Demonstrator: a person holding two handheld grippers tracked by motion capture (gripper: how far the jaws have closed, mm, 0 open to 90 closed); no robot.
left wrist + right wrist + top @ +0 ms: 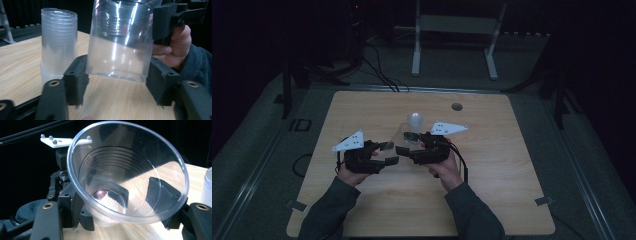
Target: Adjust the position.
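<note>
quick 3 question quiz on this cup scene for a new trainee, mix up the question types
1. True or false: the clear cup rests on the table.
2. What stands on the table beside the clear cup? A) a stack of cups B) a bowl C) a bottle
3. Which end of the clear cup sits between the jaws of the left gripper?

Key: 1 false, it is held above the table; 2 A; 3 the bottom.

One loose clear cup (120, 47), one stack of clear cups (58, 42), two tongs, one counter (362, 210).
</note>
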